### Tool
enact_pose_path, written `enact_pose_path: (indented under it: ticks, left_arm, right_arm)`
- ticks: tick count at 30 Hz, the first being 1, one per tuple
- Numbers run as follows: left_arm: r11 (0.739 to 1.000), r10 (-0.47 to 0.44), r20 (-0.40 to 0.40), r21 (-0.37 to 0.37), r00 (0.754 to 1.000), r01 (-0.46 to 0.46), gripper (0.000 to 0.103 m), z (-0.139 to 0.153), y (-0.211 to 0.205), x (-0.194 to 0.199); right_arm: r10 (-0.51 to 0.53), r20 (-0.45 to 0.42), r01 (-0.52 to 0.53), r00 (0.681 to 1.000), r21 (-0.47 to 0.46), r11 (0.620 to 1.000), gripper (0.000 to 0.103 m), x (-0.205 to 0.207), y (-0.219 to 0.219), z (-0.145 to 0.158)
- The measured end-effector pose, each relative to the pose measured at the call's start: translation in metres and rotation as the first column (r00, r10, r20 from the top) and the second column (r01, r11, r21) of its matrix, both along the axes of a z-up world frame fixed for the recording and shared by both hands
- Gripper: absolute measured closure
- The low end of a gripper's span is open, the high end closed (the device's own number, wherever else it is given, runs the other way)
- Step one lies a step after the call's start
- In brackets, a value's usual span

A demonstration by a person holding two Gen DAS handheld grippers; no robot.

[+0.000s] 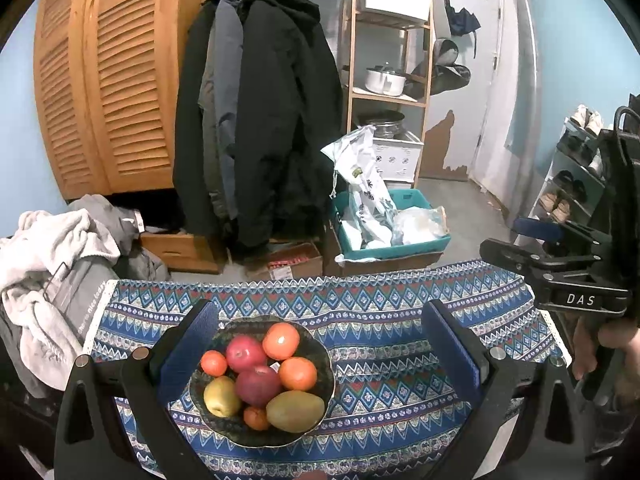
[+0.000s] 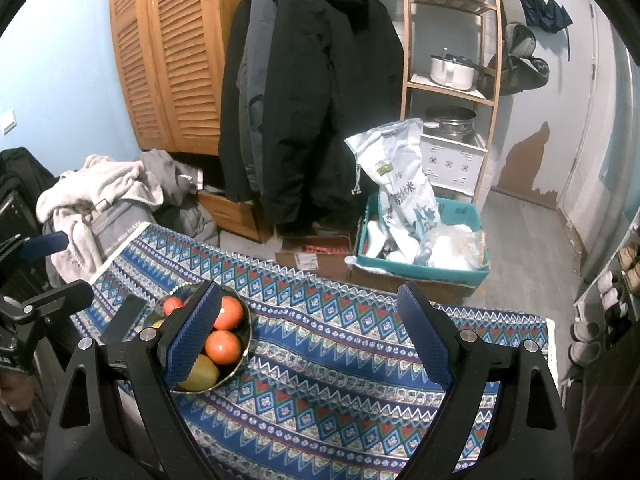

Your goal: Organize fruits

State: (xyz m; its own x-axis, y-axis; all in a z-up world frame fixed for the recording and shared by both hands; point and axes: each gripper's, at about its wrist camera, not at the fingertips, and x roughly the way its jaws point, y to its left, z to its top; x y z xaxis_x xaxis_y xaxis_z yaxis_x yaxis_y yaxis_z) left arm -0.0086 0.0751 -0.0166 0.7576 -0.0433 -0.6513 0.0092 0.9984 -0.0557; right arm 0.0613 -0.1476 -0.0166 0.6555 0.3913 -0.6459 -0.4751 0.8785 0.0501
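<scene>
A dark bowl [image 1: 326, 364] stands on the patterned blue cloth and holds several fruits: red apples [image 1: 245, 353], oranges [image 1: 281, 341], a yellow pear [image 1: 221, 396] and a green-yellow mango [image 1: 295, 411]. My left gripper [image 1: 320, 340] hovers above it, open, with the bowl toward its left finger. In the right wrist view the same bowl [image 2: 245, 354] lies at the left, partly hidden behind my left finger pad [image 2: 194, 332]. My right gripper [image 2: 310, 334] is open over bare cloth to the right of the bowl. Nothing is held by either one.
The cloth-covered table [image 2: 340, 380] ends at a far edge, with cardboard boxes [image 2: 316, 258] and a teal bin [image 2: 424, 270] of bags on the floor beyond. Coats [image 1: 264, 112] hang behind. A laundry pile [image 1: 44, 264] lies left; a shoe rack [image 1: 576, 176] stands right.
</scene>
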Motion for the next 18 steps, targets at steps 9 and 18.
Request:
enact_pose_path:
  ticks: [9,18]
  left_arm:
    - [0.999,0.003,0.03,0.05,1.0,-0.005,0.001,0.003,-0.006,-0.0037]
    - [0.999,0.002,0.034,0.046,0.999,-0.004,0.001,0.0029,-0.0055,-0.0048]
  right_arm:
    - [0.004,-0.001,-0.004,1.0,-0.007,1.0,0.015,-0.0012,0.0008,-0.0036]
    - [0.007,0.0,-0.007,1.0,-0.009,1.0,0.015,-0.0007,0.0011,-0.0034]
